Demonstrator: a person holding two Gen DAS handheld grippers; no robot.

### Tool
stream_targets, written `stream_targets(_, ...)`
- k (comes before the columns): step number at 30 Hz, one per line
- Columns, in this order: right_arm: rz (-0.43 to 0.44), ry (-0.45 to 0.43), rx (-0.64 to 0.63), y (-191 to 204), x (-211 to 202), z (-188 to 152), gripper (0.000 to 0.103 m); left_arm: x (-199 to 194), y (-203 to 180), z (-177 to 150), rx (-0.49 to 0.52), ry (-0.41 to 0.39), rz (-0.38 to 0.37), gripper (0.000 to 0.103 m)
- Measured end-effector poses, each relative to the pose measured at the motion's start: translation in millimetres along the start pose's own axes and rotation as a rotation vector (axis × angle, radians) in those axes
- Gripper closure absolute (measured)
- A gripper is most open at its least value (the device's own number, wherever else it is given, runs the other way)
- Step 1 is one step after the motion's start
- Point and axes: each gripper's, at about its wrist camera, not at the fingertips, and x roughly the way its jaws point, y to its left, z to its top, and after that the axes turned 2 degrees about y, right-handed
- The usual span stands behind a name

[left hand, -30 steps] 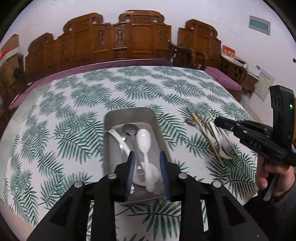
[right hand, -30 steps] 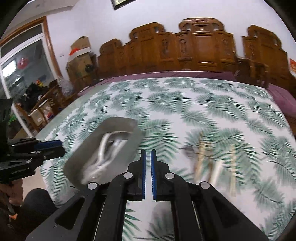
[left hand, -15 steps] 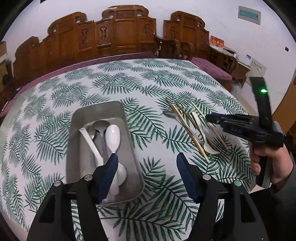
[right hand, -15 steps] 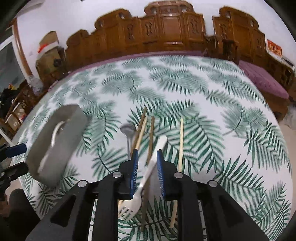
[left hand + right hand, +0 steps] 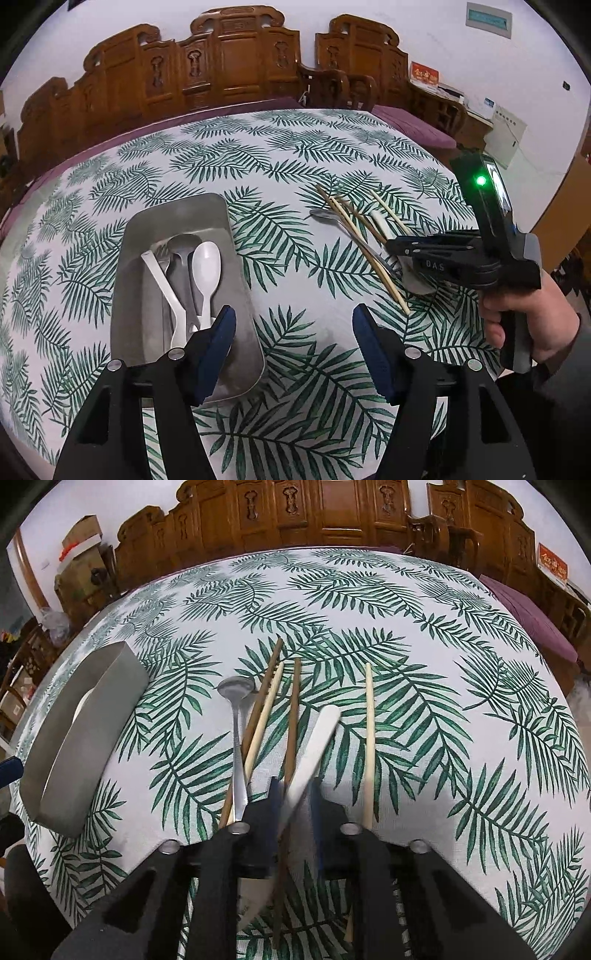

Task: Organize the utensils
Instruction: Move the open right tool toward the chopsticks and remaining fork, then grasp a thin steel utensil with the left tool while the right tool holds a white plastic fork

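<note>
Down on the leaf-print tablecloth (image 5: 424,602), the right gripper (image 5: 293,794) sits low over a loose row of utensils. Its blue jaws have just been closing, and the handle of a white plastic spoon (image 5: 317,734) runs between them, pinched near its wider end; a dark wooden chopstick (image 5: 293,716) also passes under the gap between the jaws, and I cannot tell whether the pads touch it. To the left of the spoon handle lie a metal spoon (image 5: 236,701) with its bowl pointing away, a second dark chopstick (image 5: 266,686) and a pale chopstick (image 5: 264,723), the three crossing one another near the gripper. Another pale chopstick (image 5: 369,738) lies apart on the right.

Over on the left, the left gripper (image 5: 291,347) is spread wide with nothing between its pads. It hangs over the near right corner of a metal tray (image 5: 236,280), one pad above the tray's rim and the other above bare cloth. Inside the tray lie a white spoon (image 5: 206,269), a white handle set at a slant and some metal pieces beneath them. From this side the person's hand (image 5: 524,314) grips the right tool's handle, where a green light (image 5: 481,180) glows.
</note>
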Motion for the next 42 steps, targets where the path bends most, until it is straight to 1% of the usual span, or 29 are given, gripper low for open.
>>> stream_targets(4,0.017,-0.017,0.009,-3,-7,2,0.094,1,-2,3,0.005,0.001,0.003,0.04)
stream_targets(9,0.04,-0.064,0.026,-8,-24,7,0.094,5,-7,13,0.012,0.003,0.003,0.04)
stream_targets(12,0.035,-0.087,0.03,-13,-32,10,0.094,10,-11,20,0.02,0.003,0.002,0.04)
stream_targets(19,0.018,-0.108,0.062,-35,-40,15,0.094,35,-27,42,0.029,0.003,-0.007,0.04)
stream_targets(26,0.035,-0.114,0.087,-48,-41,17,0.094,68,-42,59,0.024,0.009,-0.021,0.041)
stream_targets(27,0.04,-0.116,0.086,-48,-41,18,0.094,73,-44,62,0.025,0.011,-0.023,0.042)
stream_targets(33,0.052,-0.107,0.096,-50,-41,19,0.094,104,-47,71,-0.003,0.045,-0.042,0.058)
stream_targets(34,0.053,-0.104,0.099,-50,-41,18,0.094,110,-48,72,0.0,0.05,-0.037,0.065)
stream_targets(35,0.055,-0.105,0.101,-50,-42,18,0.094,114,-47,72,0.001,0.056,-0.027,0.068)
stream_targets(38,0.065,-0.106,0.103,-49,-42,18,0.094,131,-44,77,-0.03,0.081,-0.032,0.07)
stream_targets(42,0.071,-0.104,0.1,-47,-40,18,0.094,141,-42,81,-0.054,0.089,-0.04,0.071)
